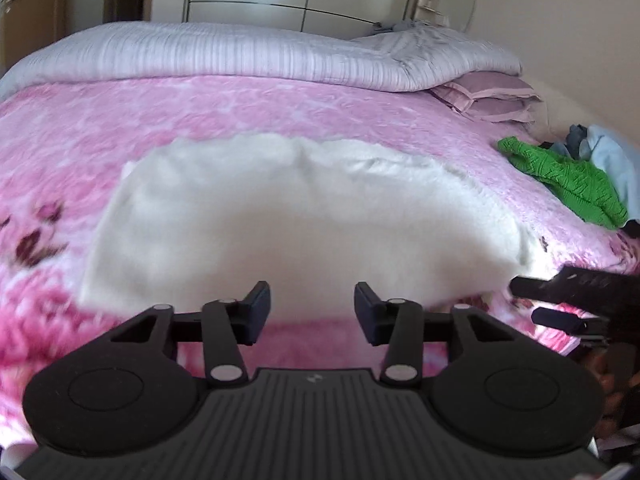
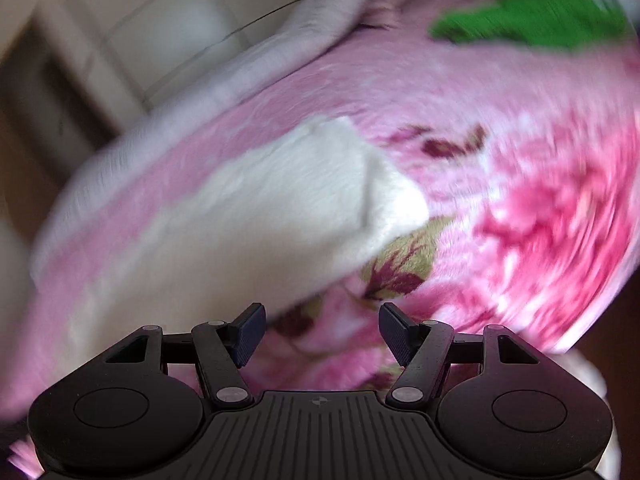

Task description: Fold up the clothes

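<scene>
Left wrist view: a white fleecy garment [image 1: 280,216] lies spread on the bed's pink floral blanket [image 1: 100,120], with no neat fold showing yet.
Both grippers are empty, so the folding looks barely begun: the left gripper [image 1: 312,308] has fingers parted at the garment's near edge, and the right gripper [image 2: 322,330], fingers wide apart, hovers by a turned-over corner. At right a green knit [image 1: 576,184] and a heap of blue-grey clothes [image 1: 600,148] wait unfolded; nothing blocks the work, and the striped quilt [image 1: 240,52] lies at the far side.
</scene>
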The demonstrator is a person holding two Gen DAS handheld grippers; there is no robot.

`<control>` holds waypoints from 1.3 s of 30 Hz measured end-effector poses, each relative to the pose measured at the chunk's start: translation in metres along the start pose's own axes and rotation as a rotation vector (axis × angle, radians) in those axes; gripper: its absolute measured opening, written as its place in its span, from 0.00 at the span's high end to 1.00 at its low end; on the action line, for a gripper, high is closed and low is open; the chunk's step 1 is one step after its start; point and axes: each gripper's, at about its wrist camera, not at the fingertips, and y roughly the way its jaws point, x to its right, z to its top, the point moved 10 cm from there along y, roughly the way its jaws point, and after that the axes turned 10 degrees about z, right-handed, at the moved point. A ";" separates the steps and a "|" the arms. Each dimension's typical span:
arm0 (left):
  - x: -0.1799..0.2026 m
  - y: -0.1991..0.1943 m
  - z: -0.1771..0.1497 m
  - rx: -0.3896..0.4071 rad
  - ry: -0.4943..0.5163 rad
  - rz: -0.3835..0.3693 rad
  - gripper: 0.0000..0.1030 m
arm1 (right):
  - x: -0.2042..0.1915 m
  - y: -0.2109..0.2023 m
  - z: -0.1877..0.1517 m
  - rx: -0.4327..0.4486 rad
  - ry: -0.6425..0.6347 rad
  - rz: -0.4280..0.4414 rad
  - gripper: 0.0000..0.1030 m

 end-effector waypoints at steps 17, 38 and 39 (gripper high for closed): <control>0.060 0.082 0.006 -0.027 0.248 0.047 0.60 | 0.048 0.023 0.041 0.150 0.353 0.108 0.36; -0.121 0.042 0.028 -0.109 -0.284 -0.007 0.72 | -0.018 0.051 0.063 0.170 -0.319 -0.144 0.86; -0.125 0.041 0.028 -0.113 -0.321 -0.030 0.73 | -0.044 0.051 0.060 0.191 -0.461 -0.155 0.87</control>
